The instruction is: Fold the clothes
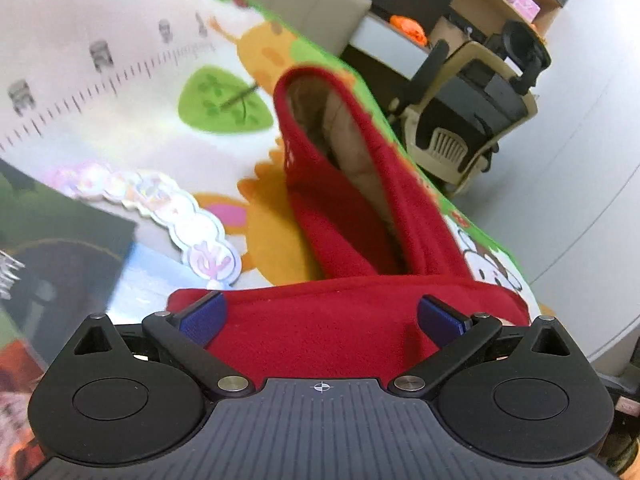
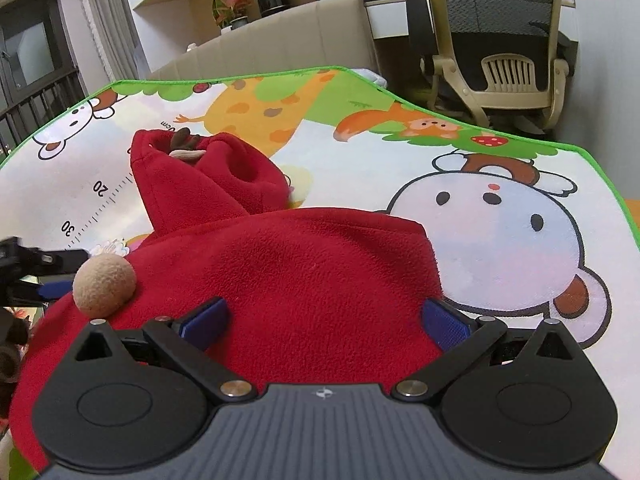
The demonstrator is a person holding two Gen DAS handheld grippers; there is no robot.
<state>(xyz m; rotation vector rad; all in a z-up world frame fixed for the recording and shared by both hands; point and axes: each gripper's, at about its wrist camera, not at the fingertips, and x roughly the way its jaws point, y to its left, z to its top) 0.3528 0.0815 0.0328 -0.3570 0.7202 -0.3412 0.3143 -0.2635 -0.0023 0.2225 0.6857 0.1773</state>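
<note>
Both tongs point(image 1: 322, 314) point(image 2: 324, 320) gape over the red garment point(image 2: 280, 272), lying lengthwise away from them.

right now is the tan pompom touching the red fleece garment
Touching: the right wrist view shows the tan pompom sitting directly on the red fleece garment, with no gap visible.

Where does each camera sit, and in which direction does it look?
Left wrist: on the left gripper, looking along its open fingers over the red fleece garment toward an office chair; no hand shows.
Right wrist: on the right gripper, facing the garment, its beige pompom and the same chair; no hand shows.
Shared: garment, cartoon play mat, chair.
</note>
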